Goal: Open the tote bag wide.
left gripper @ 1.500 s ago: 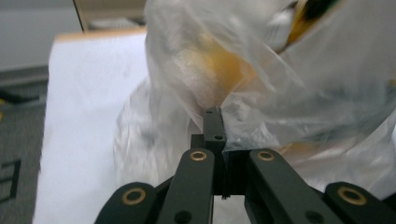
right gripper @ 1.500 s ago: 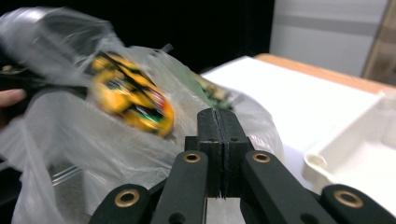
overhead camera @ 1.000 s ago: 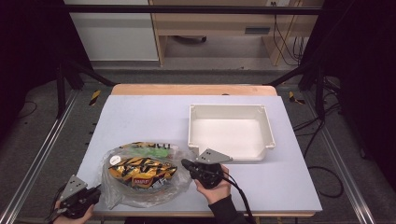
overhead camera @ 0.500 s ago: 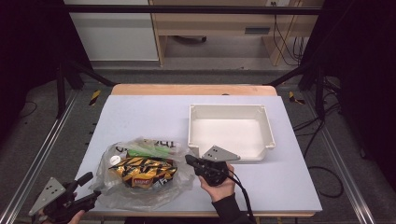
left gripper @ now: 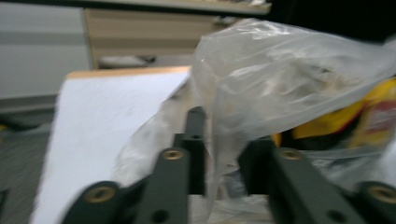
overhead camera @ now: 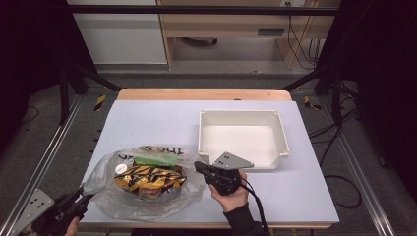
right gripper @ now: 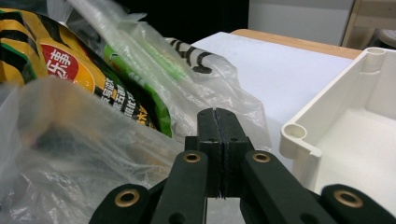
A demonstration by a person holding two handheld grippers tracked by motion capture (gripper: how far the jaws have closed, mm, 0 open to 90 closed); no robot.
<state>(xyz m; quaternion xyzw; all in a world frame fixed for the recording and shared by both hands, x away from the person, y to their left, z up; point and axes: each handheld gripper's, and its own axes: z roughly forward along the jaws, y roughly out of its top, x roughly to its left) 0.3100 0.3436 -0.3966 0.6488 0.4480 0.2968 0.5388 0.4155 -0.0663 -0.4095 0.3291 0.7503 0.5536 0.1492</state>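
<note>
In the high view the clear plastic bag (overhead camera: 142, 184) of snack packets lies at the table's near left, the left gripper (overhead camera: 81, 202) at its left edge and the right gripper (overhead camera: 200, 167) clamped on its right edge beside the white bin (overhead camera: 282, 135); in the left gripper view the jaws, just closing, stand apart with bag film between them; in the right gripper view the jaws meet on film.

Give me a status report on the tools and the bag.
Right tool shut on bag edge. Left tool just closing, bag film between its jaws, grip unclear. Snack packets inside bag. White tray beside, not in the way.
</note>
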